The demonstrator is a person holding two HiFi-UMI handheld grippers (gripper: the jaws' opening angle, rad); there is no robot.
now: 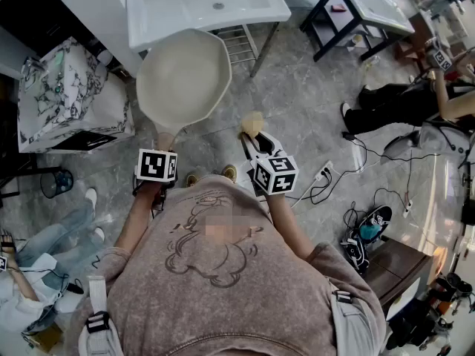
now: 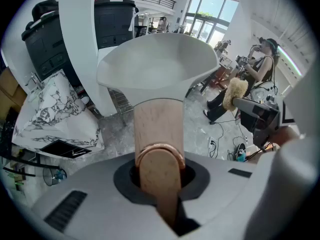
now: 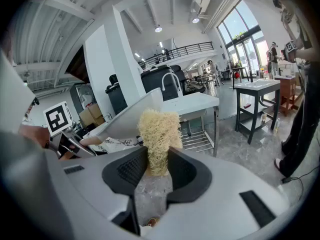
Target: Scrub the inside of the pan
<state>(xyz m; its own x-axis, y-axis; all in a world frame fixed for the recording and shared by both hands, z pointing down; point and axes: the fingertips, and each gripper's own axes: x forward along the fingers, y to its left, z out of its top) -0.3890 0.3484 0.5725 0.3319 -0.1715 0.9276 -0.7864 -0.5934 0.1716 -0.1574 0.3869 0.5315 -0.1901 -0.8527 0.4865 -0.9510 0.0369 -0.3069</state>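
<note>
A cream-white pan [image 1: 183, 78] hangs in the air in front of the sink, its inside facing up. Its wooden handle [image 2: 158, 134] runs down into my left gripper [image 1: 164, 145], which is shut on it. The pan's bowl [image 2: 160, 61] fills the upper middle of the left gripper view. My right gripper [image 1: 253, 136] is shut on a pale yellow fibrous scrubber [image 3: 159, 134], held just right of the pan's near rim and apart from it. The scrubber [image 1: 251, 123] shows as a small tuft in the head view. In the right gripper view the pan's edge [image 3: 131, 114] lies just behind the scrubber.
A white sink [image 1: 202, 2] on a metal rack stands beyond the pan. A marble-patterned cabinet [image 1: 65, 99] is at the left, a dark table [image 1: 364, 10] at the upper right. Cables and a power strip [image 1: 324, 173] lie on the grey floor. A person [image 1: 415, 99] stands at the right.
</note>
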